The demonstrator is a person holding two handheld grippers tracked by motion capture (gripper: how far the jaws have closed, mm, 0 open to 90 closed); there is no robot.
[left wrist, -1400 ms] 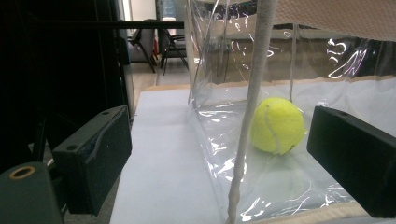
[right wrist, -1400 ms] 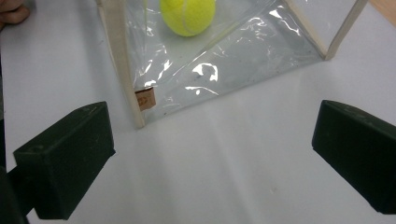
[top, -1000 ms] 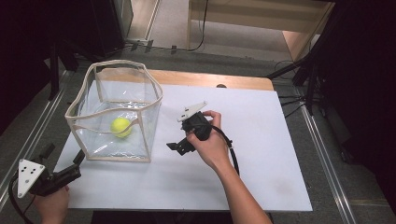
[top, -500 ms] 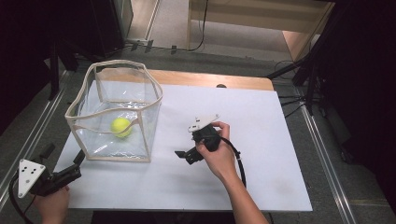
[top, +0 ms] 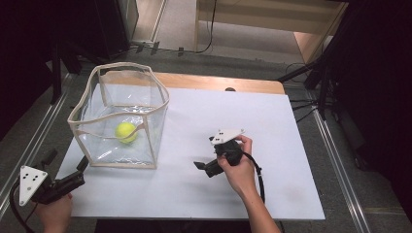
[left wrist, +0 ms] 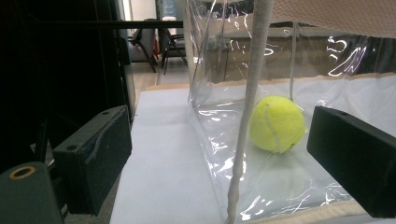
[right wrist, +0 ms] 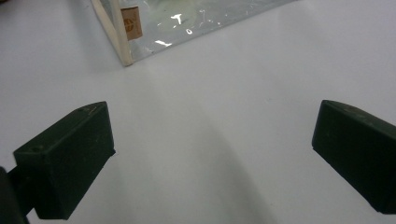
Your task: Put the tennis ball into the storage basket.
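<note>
A clear plastic bag [top: 145, 104] with cream trim stands open on the left of the white table [top: 277, 126]. A yellow tennis ball [top: 126, 132] lies on its floor. My left gripper [top: 67, 160] is open at the table's near left corner, aimed at the bag's near corner. In the left gripper view the ball [left wrist: 276, 123] shows through the clear wall behind the cream corner seam [left wrist: 247, 116], with my left gripper [left wrist: 224, 158] empty. My right gripper [top: 204, 168] is held low over the table's middle, right of the bag. It is open and empty [right wrist: 210, 158], pointing at the bag's corner [right wrist: 116, 39].
A wooden strip [top: 218, 82] runs along the table's far edge. Metal rails [top: 340, 160] flank both sides. Cables and dark stands [top: 320, 73] sit beyond the far right. A small brown label [right wrist: 131, 23] marks the bag near its corner.
My right gripper has drawn back from the bag, to the right and toward the near edge, and stays open. The left gripper, bag and ball have not moved.
</note>
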